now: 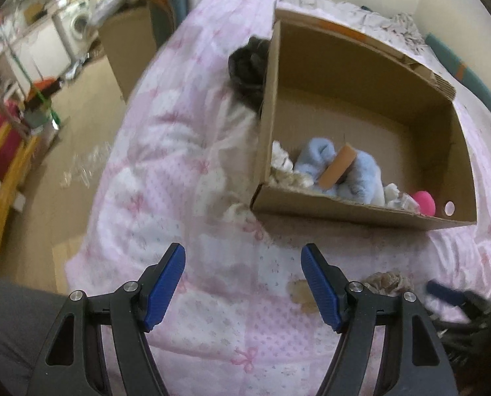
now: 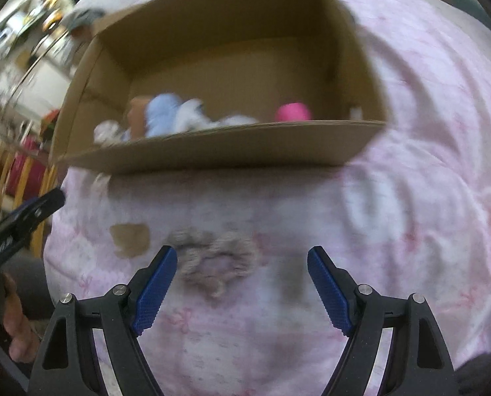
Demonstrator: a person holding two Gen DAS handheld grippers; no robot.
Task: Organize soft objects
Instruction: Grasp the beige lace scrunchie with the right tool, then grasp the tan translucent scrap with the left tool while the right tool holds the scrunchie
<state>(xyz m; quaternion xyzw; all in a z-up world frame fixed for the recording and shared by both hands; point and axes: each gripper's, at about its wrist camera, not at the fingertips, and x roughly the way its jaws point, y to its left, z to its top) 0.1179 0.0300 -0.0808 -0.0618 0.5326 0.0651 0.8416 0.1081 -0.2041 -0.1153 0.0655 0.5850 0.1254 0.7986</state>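
Note:
An open cardboard box (image 1: 370,66) (image 2: 212,151) lies on a pink quilt. Inside it are a light blue plush (image 1: 347,168) (image 2: 163,112) with an orange band (image 1: 337,166), white fluffy pieces (image 1: 281,161) and a pink ball (image 1: 425,199) (image 2: 293,112). A beige crocheted scrunchie (image 2: 212,264) lies on the quilt in front of the box, just ahead of my open, empty right gripper (image 2: 242,283); it also shows in the left wrist view (image 1: 388,282). My left gripper (image 1: 243,283) is open and empty over the quilt.
A dark furry object (image 1: 248,66) lies against the box's left outer wall. A small tan patch (image 2: 130,239) sits on the quilt left of the scrunchie. The bed edge drops to a wooden floor (image 1: 80,151) at left, with a yellow-framed rack (image 1: 4,165) beyond.

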